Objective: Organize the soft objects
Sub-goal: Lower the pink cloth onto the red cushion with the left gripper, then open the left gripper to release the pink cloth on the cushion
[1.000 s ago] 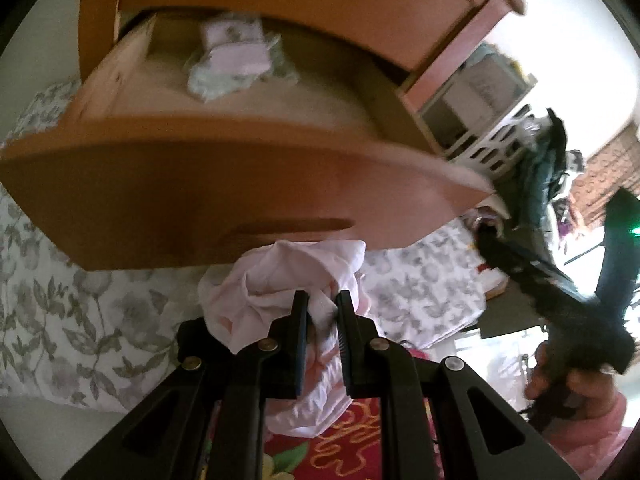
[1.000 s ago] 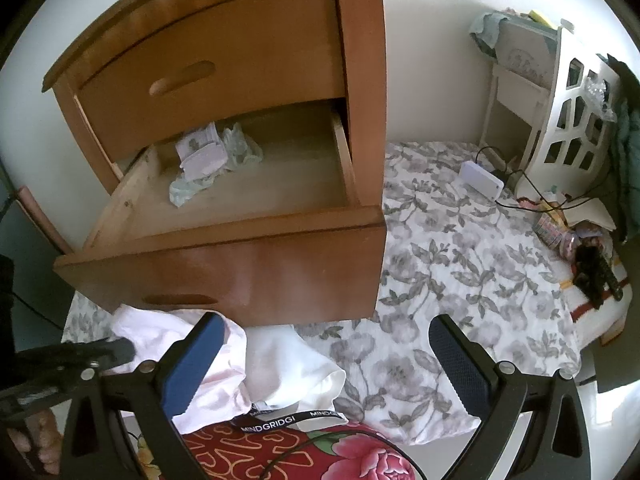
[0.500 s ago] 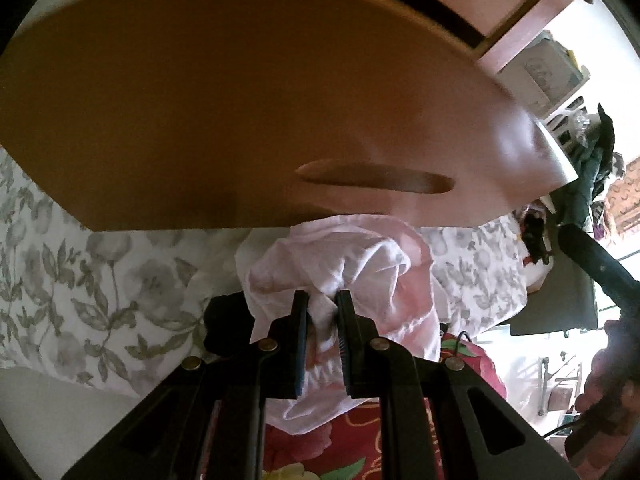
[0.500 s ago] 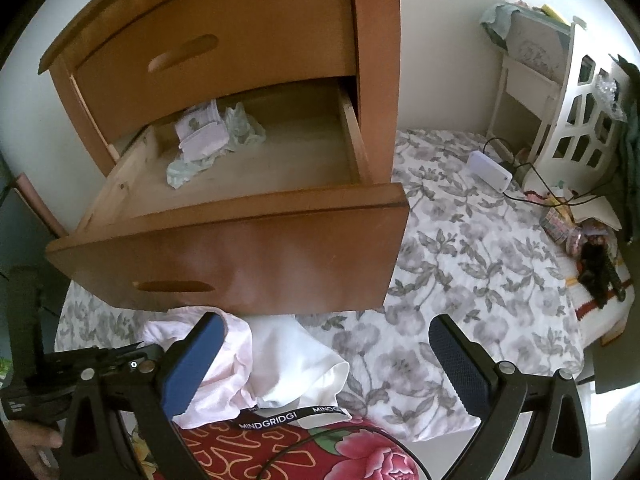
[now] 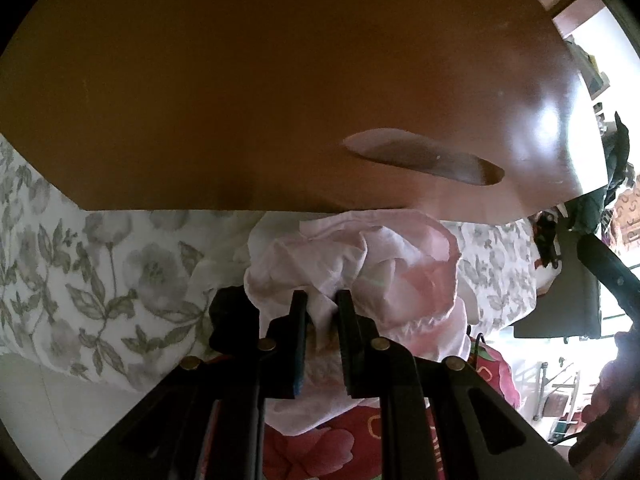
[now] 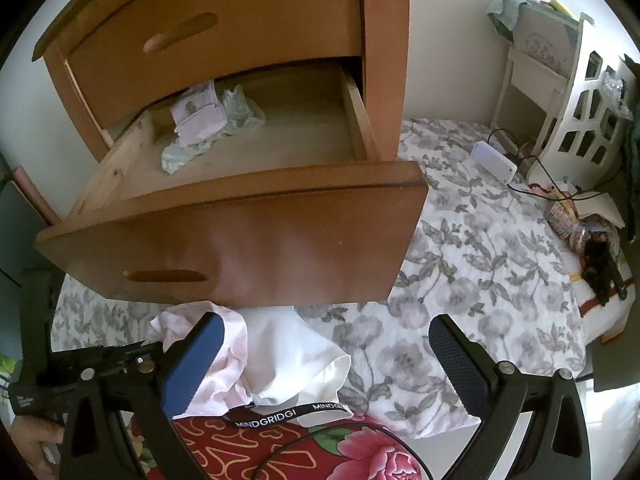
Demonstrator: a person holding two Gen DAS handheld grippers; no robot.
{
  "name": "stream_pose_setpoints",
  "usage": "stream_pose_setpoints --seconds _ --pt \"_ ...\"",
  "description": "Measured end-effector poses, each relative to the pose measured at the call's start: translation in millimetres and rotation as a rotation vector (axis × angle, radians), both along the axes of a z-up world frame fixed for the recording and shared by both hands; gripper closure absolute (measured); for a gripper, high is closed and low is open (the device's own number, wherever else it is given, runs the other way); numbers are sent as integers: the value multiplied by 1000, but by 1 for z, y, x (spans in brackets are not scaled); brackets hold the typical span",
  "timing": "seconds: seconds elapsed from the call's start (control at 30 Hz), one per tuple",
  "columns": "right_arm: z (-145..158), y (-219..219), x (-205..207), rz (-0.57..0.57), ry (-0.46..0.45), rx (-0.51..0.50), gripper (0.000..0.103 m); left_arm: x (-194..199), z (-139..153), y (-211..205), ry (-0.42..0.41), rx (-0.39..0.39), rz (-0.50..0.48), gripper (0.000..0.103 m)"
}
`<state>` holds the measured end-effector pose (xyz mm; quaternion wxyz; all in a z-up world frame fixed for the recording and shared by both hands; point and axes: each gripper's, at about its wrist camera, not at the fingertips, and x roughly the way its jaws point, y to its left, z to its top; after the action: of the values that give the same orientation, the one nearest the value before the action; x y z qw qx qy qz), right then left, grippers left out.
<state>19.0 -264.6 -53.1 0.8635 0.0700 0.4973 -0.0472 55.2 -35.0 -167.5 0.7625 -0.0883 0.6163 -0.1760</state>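
A crumpled pale pink cloth point(image 5: 384, 264) lies on the bed just below the open drawer's wooden front point(image 5: 280, 100). My left gripper point(image 5: 322, 300) is shut on a fold of it. In the right wrist view the same pink cloth point(image 6: 228, 364) sits beside a white garment point(image 6: 288, 356), with the left gripper point(image 6: 154, 348) reaching in from the left. My right gripper point(image 6: 328, 344) hangs open above the white garment with nothing between its fingers. Inside the open drawer point(image 6: 240, 232) lie folded pale clothes point(image 6: 200, 116) at the back left.
A grey floral bedsheet point(image 6: 480, 264) covers the bed. A red flowered blanket point(image 6: 360, 452) and a black lanyard point(image 6: 288, 414) lie near the front. A white power strip point(image 6: 494, 162) with cables and a white rack point(image 6: 580, 92) stand at the right. The upper drawer point(image 6: 208, 36) is closed.
My left gripper sank with the pink cloth in it; the drawer front now fills its view and hides the drawer's inside. The right gripper stayed open and moved slightly closer to the drawer.
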Motion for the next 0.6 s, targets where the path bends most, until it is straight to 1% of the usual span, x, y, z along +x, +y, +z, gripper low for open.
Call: stream_pose_setpoints --seconds 0.27,0.3,0.33,0.37,0.4,0.57,0.6 --pt "-5 3 3 9 18 -2 0 3 -8 1 25 5 9 86" --pt "-5 4 3 10 19 -3 0 3 -8 2 26 6 10 83" --pt "-5 4 3 10 19 -3 0 3 -8 2 26 9 12 76" --pt "-5 4 3 10 18 -2 0 3 -8 3 28 14 16 72" --pt "-5 4 3 9 18 -3 0 3 -8 5 30 18 22 65" --pt "-5 4 3 8 16 -4 0 4 -4 9 26 19 37 55" --pt "-5 4 3 8 16 -3 0 3 -3 8 24 22 38 51"
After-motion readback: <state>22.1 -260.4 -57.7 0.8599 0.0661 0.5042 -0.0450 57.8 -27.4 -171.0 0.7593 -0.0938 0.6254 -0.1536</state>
